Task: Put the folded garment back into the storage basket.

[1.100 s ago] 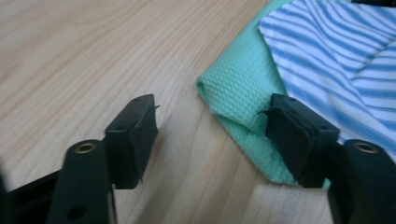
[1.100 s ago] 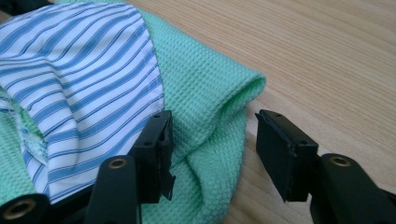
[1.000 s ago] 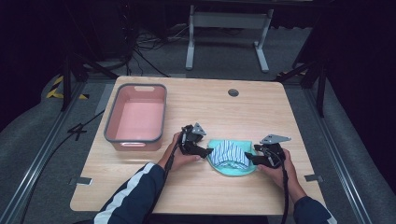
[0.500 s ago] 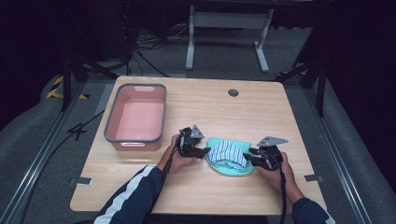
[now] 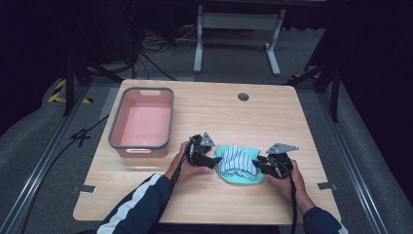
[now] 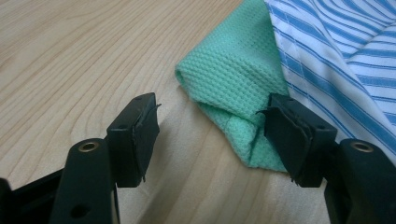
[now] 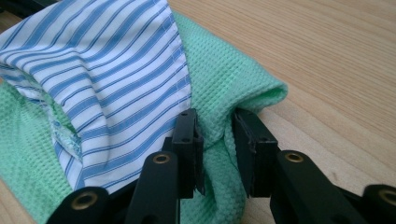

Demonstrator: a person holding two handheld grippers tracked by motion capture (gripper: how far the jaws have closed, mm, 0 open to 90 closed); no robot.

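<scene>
High view showed, from left to right, a pink bin (image 5: 141, 124) standing on the left part of the wooden table (image 5: 209, 105), then the left gripper (image 5: 210, 159), a green waffle cloth (image 5: 242, 176) with a blue-striped cloth (image 5: 237, 158) bunched on top of it, and the right gripper (image 5: 259, 164). The cloths lay at the near middle of the table, between the two hands, well apart from the bin.

Compared with a second earlier, the bundle had drawn in: the striped cloth sat more heaped toward the middle, and the two grippers stood closer against the green cloth's ends (the bin had not shifted).

In the left gripper view, the left gripper (image 6: 210, 126) had its jaws spread wide, a folded corner of the green waffle cloth (image 6: 229, 93) lying between them, one pad touching its edge, the other over bare wood.

In the right gripper view, the right gripper (image 7: 217, 140) had its jaws nearly closed, pinching a fold of the green waffle cloth (image 7: 224, 79), with the blue-striped cloth (image 7: 116, 65) lying just beside the pinch.
</scene>
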